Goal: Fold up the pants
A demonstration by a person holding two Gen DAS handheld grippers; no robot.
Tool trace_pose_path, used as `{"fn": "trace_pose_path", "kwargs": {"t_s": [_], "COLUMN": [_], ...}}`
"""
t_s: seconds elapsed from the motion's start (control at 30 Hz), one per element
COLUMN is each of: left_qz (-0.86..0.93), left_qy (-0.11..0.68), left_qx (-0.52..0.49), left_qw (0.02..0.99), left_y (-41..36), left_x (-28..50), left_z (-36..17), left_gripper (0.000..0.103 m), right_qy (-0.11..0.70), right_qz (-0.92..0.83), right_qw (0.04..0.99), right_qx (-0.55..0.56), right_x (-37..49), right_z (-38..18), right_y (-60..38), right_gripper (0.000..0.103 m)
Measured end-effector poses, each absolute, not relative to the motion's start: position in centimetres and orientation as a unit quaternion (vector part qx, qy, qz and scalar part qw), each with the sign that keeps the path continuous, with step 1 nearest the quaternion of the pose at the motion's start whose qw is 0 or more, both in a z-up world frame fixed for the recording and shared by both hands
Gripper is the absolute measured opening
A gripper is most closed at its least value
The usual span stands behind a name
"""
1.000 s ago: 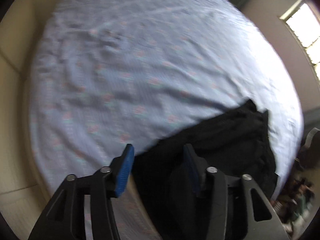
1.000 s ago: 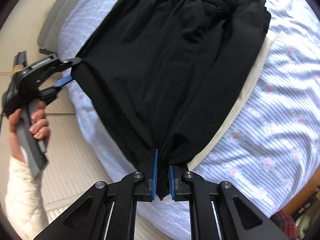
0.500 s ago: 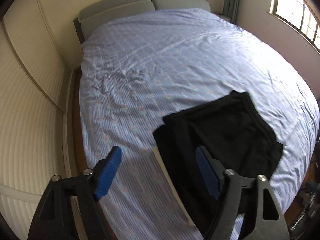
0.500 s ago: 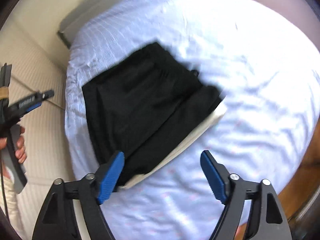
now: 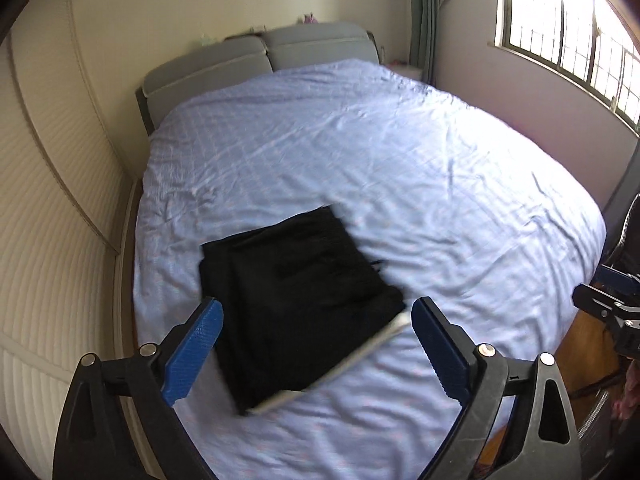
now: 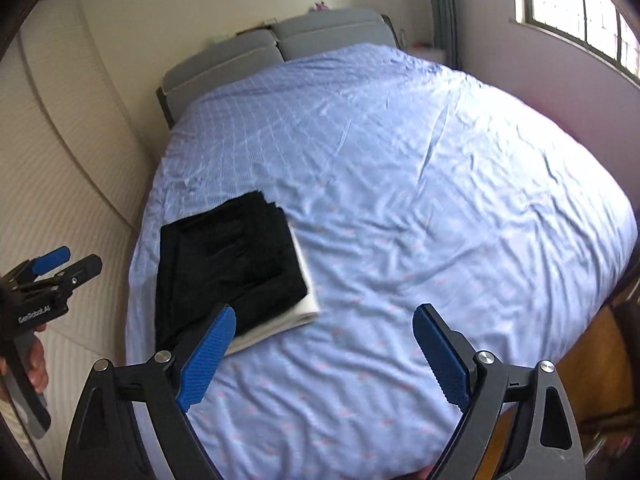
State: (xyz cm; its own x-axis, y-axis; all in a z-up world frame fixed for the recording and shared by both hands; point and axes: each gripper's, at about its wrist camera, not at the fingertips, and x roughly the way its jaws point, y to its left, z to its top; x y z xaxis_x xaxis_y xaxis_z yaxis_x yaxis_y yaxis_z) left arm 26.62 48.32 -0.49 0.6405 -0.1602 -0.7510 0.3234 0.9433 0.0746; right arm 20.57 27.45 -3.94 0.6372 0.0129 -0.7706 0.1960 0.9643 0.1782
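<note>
The black pants (image 5: 296, 292) lie folded into a flat rectangle on a white board (image 5: 384, 336) near the front left corner of the bed; they also show in the right wrist view (image 6: 228, 264). My left gripper (image 5: 316, 348) is open and empty, raised above and in front of the pants. My right gripper (image 6: 324, 356) is open and empty, raised over the sheet to the right of the pants. The left gripper also shows in the right wrist view (image 6: 56, 268) at the far left, held by a hand.
A blue patterned sheet (image 5: 400, 184) covers the bed, with a grey headboard (image 5: 260, 60) at the far end. A cream wall panel (image 5: 52, 208) runs along the left. A window (image 5: 568, 28) is at the right. Wooden floor (image 6: 592, 356) shows at the bed's right.
My right gripper has let go of the pants and opened. Both grippers have pulled back and up from the bed; the pants now lie folded flat on the board.
</note>
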Motion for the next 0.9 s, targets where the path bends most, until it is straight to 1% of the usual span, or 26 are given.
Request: {"fn": "trace_pose_path", "kwargs": {"t_s": [0.27, 0.57, 0.73, 0.9], "left_qz": [-0.117, -0.117, -0.124, -0.126], "left_qy": [0.386, 0.351, 0.353, 0.358], "left_qx": [0.063, 0.084, 0.078, 0.092], "left_qw": [0.913, 0.925, 0.924, 0.921], "left_y": [35.7, 28.5, 25.2, 21.1], "left_x": [20.3, 19.0, 19.4, 19.2], "left_z": [2.5, 4.4, 4.6, 4.4], "left_gripper": [0.099, 0.100, 0.100, 0.100], "right_qy": [0.403, 0.369, 0.363, 0.362], "right_qz": [0.010, 0.015, 0.007, -0.002], "right_qw": [0.911, 0.926, 0.929, 0.930], "right_qx": [0.091, 0.074, 0.073, 0.071], "right_x": [17.0, 15.2, 15.1, 15.1], "right_z": [0.6, 2.7, 3.1, 3.6], "right_y": [16.0, 7.9, 4.7, 1.2], "right_gripper": [0.092, 0.092, 0.092, 0.092]}}
